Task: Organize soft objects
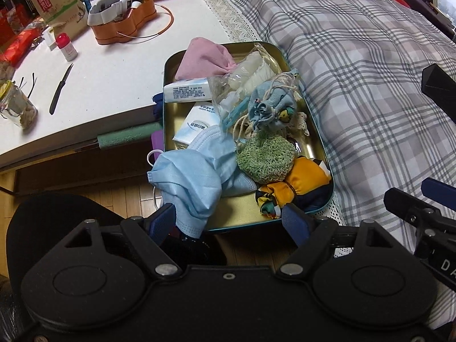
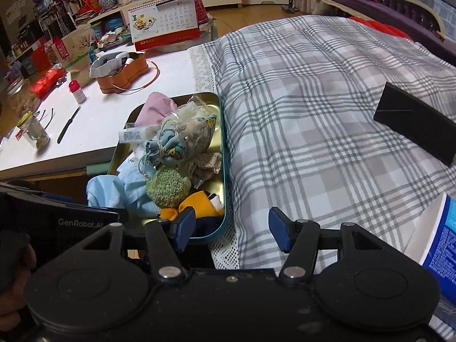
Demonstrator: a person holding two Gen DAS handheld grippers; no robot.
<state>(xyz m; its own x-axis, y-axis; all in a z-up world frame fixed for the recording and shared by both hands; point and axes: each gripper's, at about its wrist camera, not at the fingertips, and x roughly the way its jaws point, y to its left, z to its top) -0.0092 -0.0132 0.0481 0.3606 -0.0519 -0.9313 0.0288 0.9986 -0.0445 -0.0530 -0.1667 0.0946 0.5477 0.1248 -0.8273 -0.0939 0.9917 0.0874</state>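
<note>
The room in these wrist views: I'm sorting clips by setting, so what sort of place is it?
Probably a lived-in home room, not a lab: a plaid cloth with lace edging, a white table carrying a desk calendar and a paring knife, and cluttered shelves behind.

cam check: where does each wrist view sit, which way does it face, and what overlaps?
Left wrist: on the left gripper, angled steeply down over the tin tray; a blue face mask hangs by its open fingers; right gripper at the frame's right edge.
Right wrist: on the right gripper, looking down across the plaid cloth; open, nothing between the fingers; left gripper body at lower left.
Shared: tray, mask, green scrubber, white table.
</note>
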